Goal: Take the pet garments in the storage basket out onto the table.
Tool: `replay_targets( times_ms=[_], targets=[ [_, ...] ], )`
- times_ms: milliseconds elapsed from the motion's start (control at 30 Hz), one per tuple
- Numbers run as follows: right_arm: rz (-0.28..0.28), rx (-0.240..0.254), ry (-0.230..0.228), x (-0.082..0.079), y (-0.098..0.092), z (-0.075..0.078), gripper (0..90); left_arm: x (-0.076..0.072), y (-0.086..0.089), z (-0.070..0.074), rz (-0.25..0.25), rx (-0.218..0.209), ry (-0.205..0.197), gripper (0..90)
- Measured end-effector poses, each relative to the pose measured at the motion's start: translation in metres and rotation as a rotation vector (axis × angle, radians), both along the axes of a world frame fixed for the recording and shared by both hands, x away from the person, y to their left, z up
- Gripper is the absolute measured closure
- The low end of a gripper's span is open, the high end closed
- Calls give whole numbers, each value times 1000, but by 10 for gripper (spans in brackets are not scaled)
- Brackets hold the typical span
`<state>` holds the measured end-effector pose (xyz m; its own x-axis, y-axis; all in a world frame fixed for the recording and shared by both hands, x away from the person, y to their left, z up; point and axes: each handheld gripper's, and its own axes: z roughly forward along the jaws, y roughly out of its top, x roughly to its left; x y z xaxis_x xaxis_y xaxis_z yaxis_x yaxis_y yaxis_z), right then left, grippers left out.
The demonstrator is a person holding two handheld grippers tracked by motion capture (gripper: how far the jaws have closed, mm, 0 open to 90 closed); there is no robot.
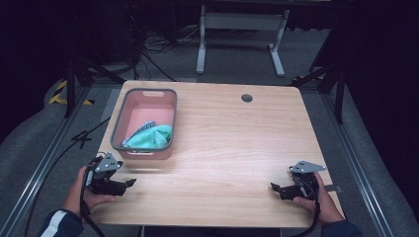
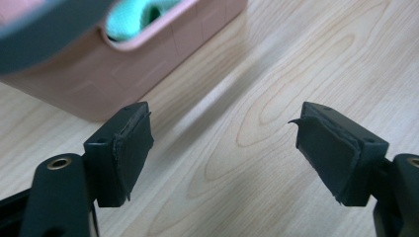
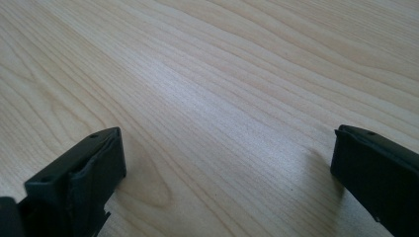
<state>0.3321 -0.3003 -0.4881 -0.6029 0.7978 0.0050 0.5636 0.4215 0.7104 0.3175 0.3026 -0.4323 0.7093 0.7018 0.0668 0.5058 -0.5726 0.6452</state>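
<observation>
A pink plastic bin (image 1: 145, 123) with a grey rim and rounded corners sits on the smooth, pale wood tabletop (image 1: 232, 143). Its long side runs from near the person toward the far edge. Inside lies a soft, crumpled teal cloth (image 1: 153, 137), bunched at the near end. The left hand-held gripper (image 1: 129, 183) is just in front of the bin's near wall, its black jaws apart with nothing between them. The right hand-held gripper (image 1: 273, 187) is well apart from the bin, also spread wide and empty.
</observation>
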Motion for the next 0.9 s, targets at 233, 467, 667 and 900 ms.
replay_targets(
  times_ms=[233, 467, 667, 900],
  targets=[
    [0, 0, 0, 0, 0, 0, 5, -3, 1, 19, -8, -21, -52, 244],
    [0, 0, 0, 0, 0, 0, 6, 0, 0, 32, -11, -26, -96, 245],
    [0, 0, 0, 0, 0, 0, 6, 4, -2, 44, -11, -28, -124, 237],
    [0, -1, -1, 0, 0, 0, 6, 15, -9, 61, -22, -16, -148, 232]
  ],
)
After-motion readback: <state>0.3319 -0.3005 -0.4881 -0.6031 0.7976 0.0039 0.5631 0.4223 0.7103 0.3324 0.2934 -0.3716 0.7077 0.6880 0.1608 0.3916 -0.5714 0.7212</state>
